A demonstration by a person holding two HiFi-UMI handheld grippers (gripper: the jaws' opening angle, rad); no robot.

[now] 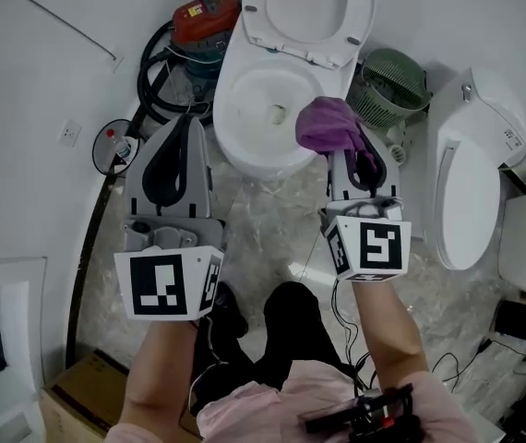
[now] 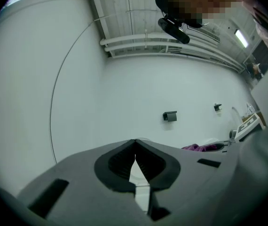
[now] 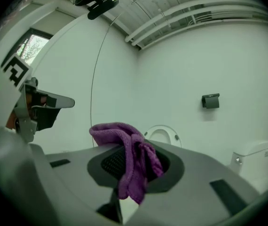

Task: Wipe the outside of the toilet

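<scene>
The toilet (image 1: 268, 109) is white and glossy, with its seat raised and the bowl open, just ahead of both your claws. Your right claw (image 1: 353, 155) is clenched on a purple cloth (image 1: 329, 125), which lies over the bowl's rim on that side; I cannot tell if it touches. Your left claw (image 2: 135, 142) is pressed together, with nothing inside. The cloth covers the right claw's tips, and the bowl hides the toilet's lower outside.
</scene>
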